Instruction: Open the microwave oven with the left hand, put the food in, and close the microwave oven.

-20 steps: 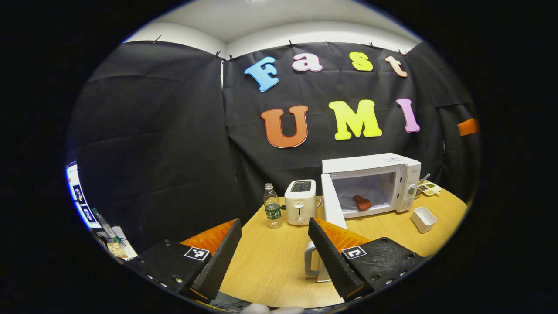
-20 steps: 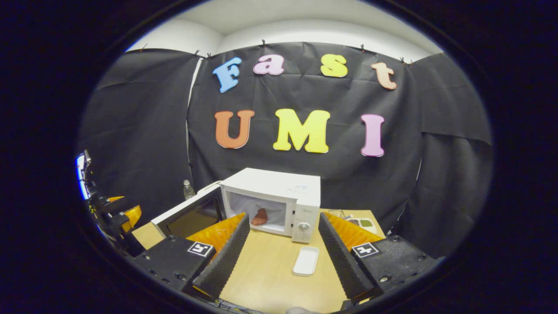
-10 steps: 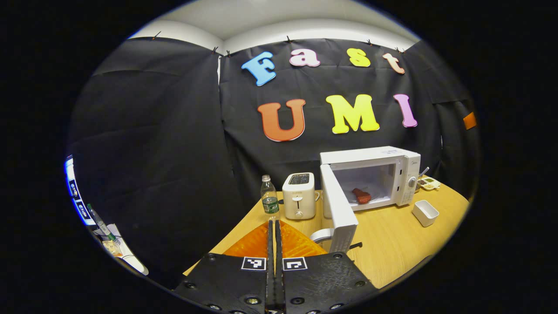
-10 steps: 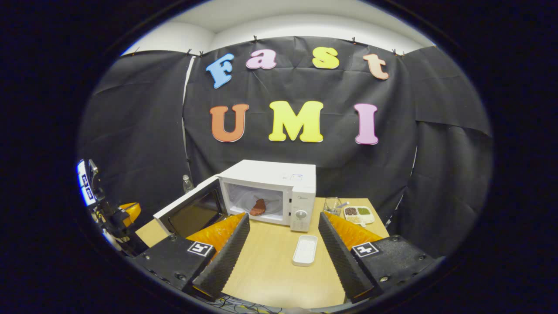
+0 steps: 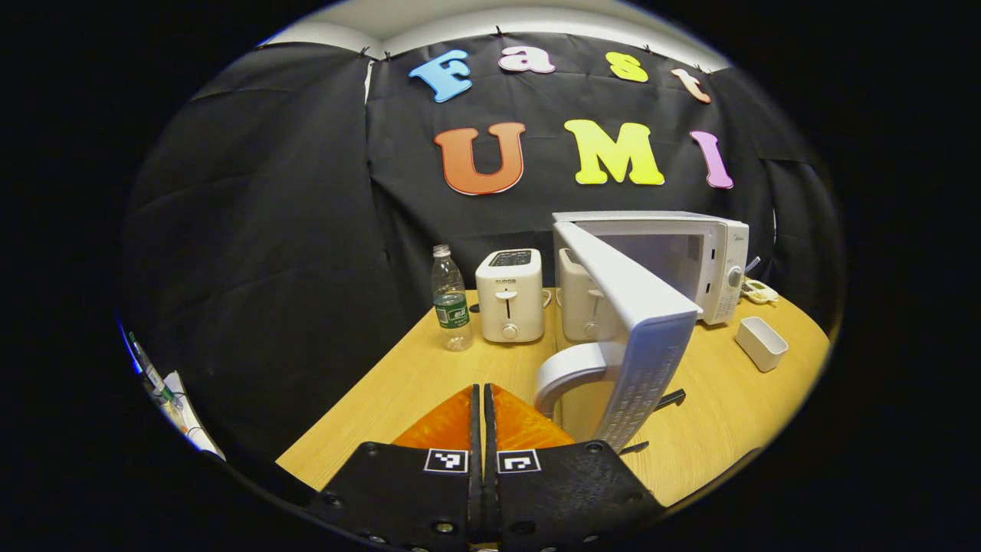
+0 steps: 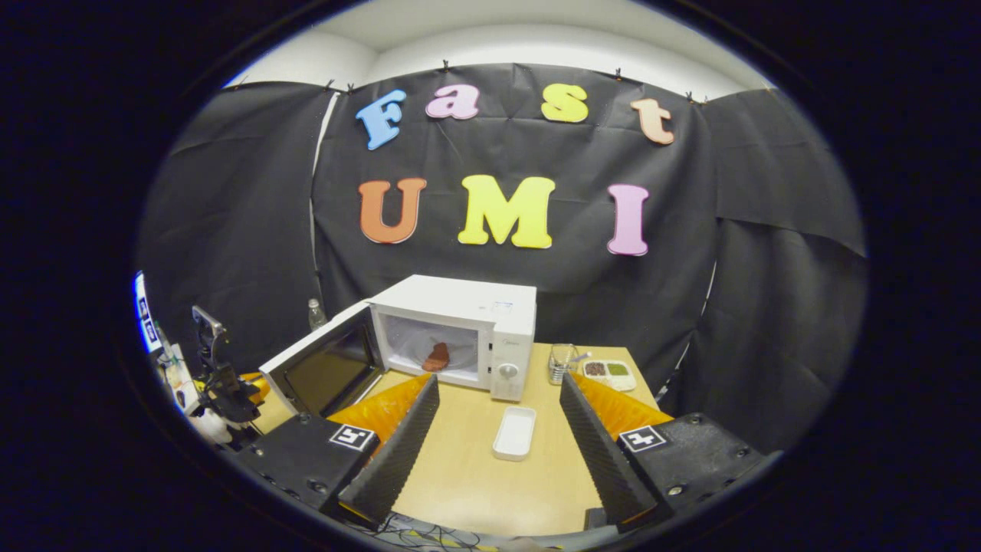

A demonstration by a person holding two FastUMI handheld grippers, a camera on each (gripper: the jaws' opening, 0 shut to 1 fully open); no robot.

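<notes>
While the microwave (image 6: 452, 337) sits toward the back of the light wooden tabletop (image 6: 490, 475) with its door (image 5: 636, 322) swung out about halfway, the food (image 6: 437, 357), a reddish-brown piece, is lying inside the cavity on the white floor of the oven. In the left gripper view the left gripper (image 5: 480, 429) has its fingers pressed flat together with nothing between them, hovering low over the tabletop just beside the door's curved white handle (image 5: 571, 368), not touching it as far as I can see. The right gripper (image 6: 494, 437) is spread wide and empty, hanging over the near edge of the tabletop, with a small white rectangular dish (image 6: 514, 433) lying between its fingers farther off. Left of the microwave there's a white toaster (image 5: 510, 295) and next to that a clear water bottle (image 5: 450, 299) with a green label. On the far right side sits a glass (image 6: 563, 364) and a divided tray (image 6: 607, 372) with dark and green stuff in it. The whole booth is draped in black cloth, with a white ceiling strip above it, and a bit of glowing screen (image 6: 142, 322) at the far left edge.
</notes>
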